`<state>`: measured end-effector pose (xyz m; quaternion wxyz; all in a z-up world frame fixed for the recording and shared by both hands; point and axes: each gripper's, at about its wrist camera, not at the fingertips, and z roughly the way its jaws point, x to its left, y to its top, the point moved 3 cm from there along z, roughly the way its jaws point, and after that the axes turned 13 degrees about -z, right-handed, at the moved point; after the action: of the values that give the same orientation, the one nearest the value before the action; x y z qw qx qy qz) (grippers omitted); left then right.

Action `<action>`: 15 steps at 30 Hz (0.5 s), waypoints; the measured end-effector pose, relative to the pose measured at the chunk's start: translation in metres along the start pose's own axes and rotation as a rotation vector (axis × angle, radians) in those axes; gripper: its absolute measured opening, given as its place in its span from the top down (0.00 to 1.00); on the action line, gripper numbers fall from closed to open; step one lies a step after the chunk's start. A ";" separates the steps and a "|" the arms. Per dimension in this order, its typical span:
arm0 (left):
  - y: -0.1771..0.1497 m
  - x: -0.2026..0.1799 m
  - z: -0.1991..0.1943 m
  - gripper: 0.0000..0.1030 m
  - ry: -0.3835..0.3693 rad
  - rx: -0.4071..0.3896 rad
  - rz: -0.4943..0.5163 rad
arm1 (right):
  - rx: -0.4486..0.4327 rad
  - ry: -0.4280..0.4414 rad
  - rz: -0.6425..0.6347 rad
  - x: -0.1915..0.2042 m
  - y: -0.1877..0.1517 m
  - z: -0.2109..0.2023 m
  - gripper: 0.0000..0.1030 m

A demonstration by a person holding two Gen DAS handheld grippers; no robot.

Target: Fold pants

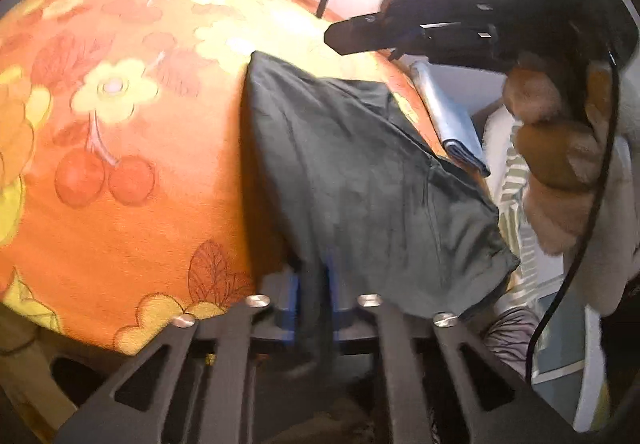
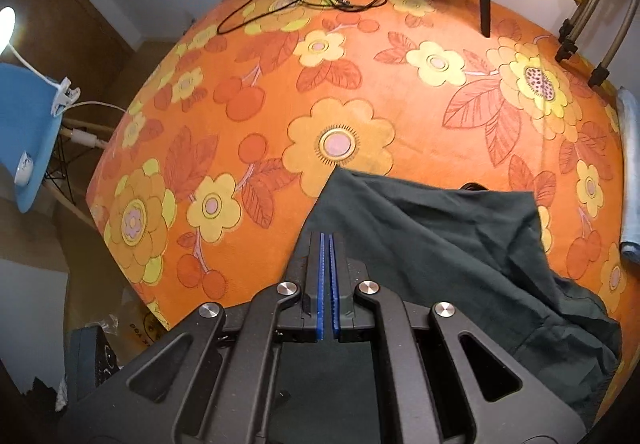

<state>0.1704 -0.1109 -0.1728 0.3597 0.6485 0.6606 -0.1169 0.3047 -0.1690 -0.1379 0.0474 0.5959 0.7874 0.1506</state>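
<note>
Dark, thin pants [image 2: 440, 244] lay limp on the flowered tablecloth [image 2: 340, 84], light and floppy. Both the left gripper [image 1: 314, 284] and right gripper [image 2: 328, 244] pinched fabric edges, apparently near hem corners, the sensible hold.

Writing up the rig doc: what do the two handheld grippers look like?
Both are matte black, with slotted linkage arms, silver round pivot screws and blue ribbed pads. Left gripper; right gripper. The left wrist view shows the right unit's black housing with a thin black cable running down from it, and a pale fuzzy sleeve.
</note>
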 end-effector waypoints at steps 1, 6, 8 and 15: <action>-0.001 -0.004 -0.002 0.94 -0.001 -0.011 0.022 | -0.006 -0.001 0.003 -0.002 0.001 -0.002 0.97; -0.002 -0.024 -0.006 0.95 -0.020 -0.050 0.082 | 0.017 0.004 -0.040 0.001 0.007 0.001 0.92; 0.000 -0.024 -0.011 0.95 -0.015 -0.060 0.095 | 0.054 0.009 -0.051 0.005 0.007 0.008 0.52; 0.000 -0.032 -0.015 0.95 -0.016 -0.092 0.123 | 0.163 -0.070 -0.157 0.027 0.010 0.041 0.45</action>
<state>0.1622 -0.1265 -0.1422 0.4009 0.6697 0.6213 -0.0692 0.3170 -0.1337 -0.1710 0.0381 0.5391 0.8392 0.0609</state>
